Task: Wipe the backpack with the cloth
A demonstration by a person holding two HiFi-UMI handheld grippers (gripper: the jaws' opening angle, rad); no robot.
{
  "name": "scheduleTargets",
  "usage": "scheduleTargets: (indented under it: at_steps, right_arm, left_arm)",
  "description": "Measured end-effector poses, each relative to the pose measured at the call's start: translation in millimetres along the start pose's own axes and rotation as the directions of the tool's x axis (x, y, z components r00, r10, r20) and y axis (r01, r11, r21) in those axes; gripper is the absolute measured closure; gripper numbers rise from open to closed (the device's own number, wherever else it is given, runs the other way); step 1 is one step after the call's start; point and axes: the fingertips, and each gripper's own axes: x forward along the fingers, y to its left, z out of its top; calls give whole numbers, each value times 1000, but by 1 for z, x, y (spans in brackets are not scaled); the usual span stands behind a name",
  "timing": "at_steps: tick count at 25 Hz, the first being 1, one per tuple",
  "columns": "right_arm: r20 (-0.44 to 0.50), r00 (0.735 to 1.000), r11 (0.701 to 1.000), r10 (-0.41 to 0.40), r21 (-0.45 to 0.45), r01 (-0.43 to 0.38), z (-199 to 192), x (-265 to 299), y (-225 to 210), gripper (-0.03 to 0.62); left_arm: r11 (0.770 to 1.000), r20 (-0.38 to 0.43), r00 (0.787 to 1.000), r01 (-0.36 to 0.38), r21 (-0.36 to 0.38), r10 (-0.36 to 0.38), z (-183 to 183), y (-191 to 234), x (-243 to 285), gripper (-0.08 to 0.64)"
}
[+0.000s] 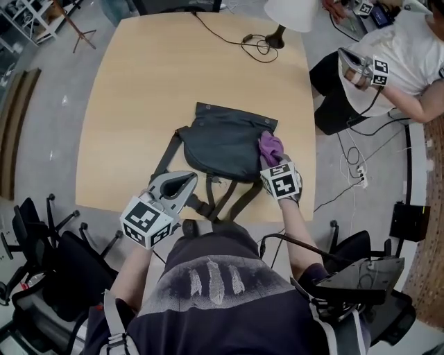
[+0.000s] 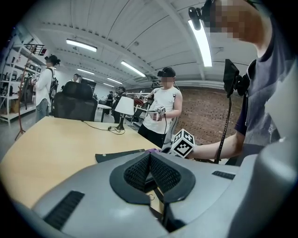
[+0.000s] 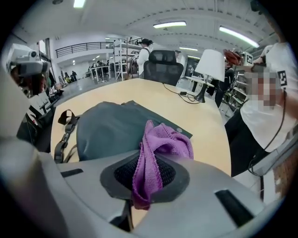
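Observation:
A dark grey-green backpack [image 1: 225, 144] lies flat on the wooden table [image 1: 152, 90], its straps trailing toward the near edge. My right gripper [image 1: 272, 161] is shut on a purple cloth [image 1: 270, 147], which rests on the backpack's right side. In the right gripper view the cloth [image 3: 156, 155] hangs pinched between the pads, with the backpack [image 3: 109, 132] just beyond. My left gripper [image 1: 186, 182] is shut and holds nothing, hovering over the straps [image 1: 208, 201] at the table's near edge. In the left gripper view its pads [image 2: 150, 172] meet, and the backpack's flap [image 2: 121, 155] shows ahead.
A white lamp [image 1: 291, 17] and its black cable [image 1: 239, 41] occupy the table's far end. A person in a white shirt [image 1: 409, 55] sits to the right. Office chairs [image 1: 41, 256] stand by the near left corner, another chair [image 1: 361, 277] at the near right.

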Motion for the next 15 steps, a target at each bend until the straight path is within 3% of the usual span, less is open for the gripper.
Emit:
scheduleTargets:
  at_steps: [5, 15]
  right_arm:
    - [-43, 995, 983, 90, -158, -96, 26, 6, 53, 561]
    - [-105, 968, 934, 228, -259, -247, 57, 25, 153, 561]
  left_arm:
    - [1000, 32, 999, -19, -14, 19, -3, 6, -16, 549]
    - [994, 96, 991, -91, -52, 96, -11, 28, -70, 549]
